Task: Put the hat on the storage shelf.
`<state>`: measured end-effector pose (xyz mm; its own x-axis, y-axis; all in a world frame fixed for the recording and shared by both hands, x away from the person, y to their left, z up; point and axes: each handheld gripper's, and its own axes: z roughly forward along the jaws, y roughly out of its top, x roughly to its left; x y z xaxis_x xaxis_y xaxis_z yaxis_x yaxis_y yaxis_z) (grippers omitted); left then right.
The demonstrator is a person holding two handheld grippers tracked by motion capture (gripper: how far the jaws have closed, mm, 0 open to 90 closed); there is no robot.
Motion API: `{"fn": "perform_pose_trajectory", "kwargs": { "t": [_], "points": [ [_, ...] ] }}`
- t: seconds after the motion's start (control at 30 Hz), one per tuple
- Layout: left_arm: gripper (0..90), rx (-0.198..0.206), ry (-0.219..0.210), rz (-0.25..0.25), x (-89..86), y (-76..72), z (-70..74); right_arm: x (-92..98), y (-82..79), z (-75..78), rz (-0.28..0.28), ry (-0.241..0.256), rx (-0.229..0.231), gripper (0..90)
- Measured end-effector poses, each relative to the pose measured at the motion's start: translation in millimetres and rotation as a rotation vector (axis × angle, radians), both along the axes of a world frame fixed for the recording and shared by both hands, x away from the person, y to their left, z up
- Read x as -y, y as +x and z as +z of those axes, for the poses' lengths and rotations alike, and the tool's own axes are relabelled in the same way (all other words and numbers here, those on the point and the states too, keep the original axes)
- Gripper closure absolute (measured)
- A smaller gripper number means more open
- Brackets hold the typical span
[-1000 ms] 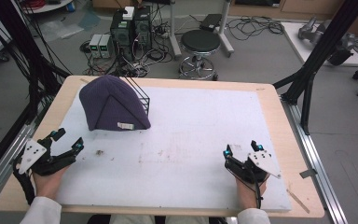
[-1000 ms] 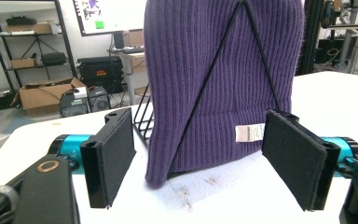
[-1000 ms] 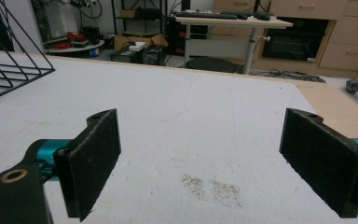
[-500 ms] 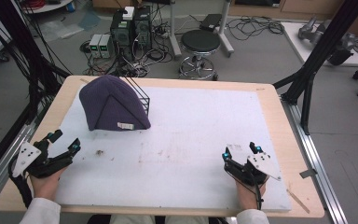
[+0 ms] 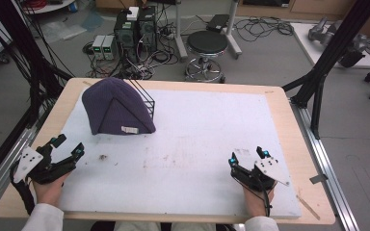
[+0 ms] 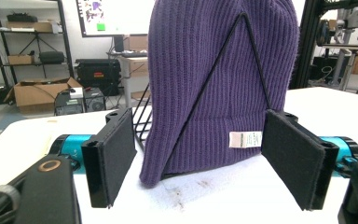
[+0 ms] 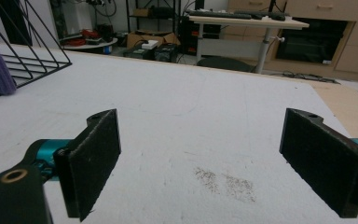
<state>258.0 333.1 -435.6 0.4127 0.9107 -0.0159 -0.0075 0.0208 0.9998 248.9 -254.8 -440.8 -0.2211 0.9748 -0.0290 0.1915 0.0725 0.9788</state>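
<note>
Item: purple knit hat (image 5: 117,107), ribbed, small white label (image 6: 245,138) at its lower hem. It is draped over a black wire rack (image 5: 143,95) at the far-left part of the white mat (image 5: 207,139), hem touching the mat, the rack's bars showing through on the right side.

Left gripper (image 5: 67,148): near-left edge of the mat, aimed at the hat, well short of it. Jaws spread wide, nothing between them; in the left gripper view the hat stands framed between the two pads.

Right gripper (image 5: 246,156): near-right of the mat, well apart from the hat, jaws likewise spread and empty, over bare mat with a faint smudge (image 7: 223,179).

Step in hand, by my reading: approach, before any grasp. The next move likely calls for the left gripper to advance and pinch knit fabric alone, clear of the wire beneath, so the hat can lift off without dragging the rack.
</note>
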Motion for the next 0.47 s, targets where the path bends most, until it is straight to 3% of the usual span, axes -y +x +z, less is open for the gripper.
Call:
{"fn": "perform_pose_trajectory", "kwargs": {
  "t": [0.47],
  "points": [
    [25.2, -0.019, -0.007, -0.012, -1.0, 1.4, -0.7, 1.5, 0.3, -0.3, -0.001, -0.001, -0.003, 11.7]
  ]
}}
